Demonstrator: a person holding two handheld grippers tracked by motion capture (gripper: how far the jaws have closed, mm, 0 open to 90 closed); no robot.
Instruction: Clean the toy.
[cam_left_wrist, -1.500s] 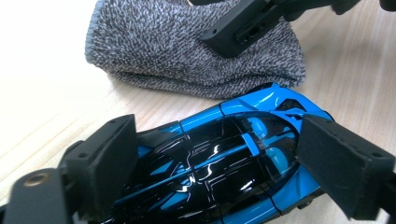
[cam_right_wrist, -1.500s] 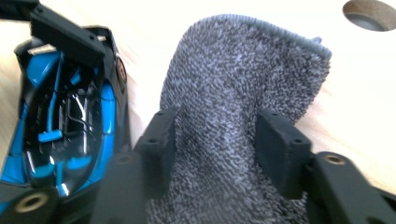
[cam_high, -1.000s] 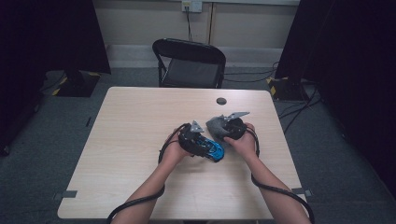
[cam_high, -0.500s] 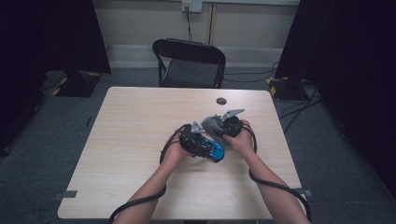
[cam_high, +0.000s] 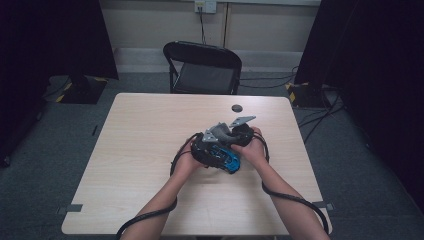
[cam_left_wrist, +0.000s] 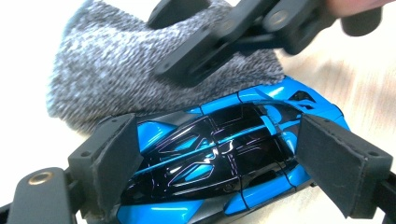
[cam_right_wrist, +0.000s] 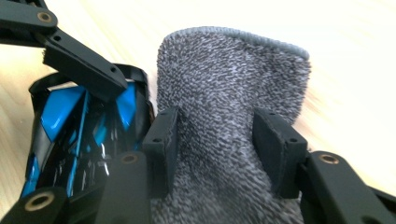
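A: Item one, left gripper: our jaws stand either side of the blue toy car, pads at its flanks; the left pad touches, the right shows a slight gap, so we cannot tell whether it is clamped. Hard, glossy shell, light we judge, likely to slip; hold across the body, low on the sides.

B: Item two, right gripper: jaws pinching the grey sock, soft knit, limp, light; its cuff edge offers the best hold.

A: Location: both at the desk centre, sock just beside the car.

B: Surroundings: small dark disc well apart, chair beyond. The opposite gripper crowds each grasp.
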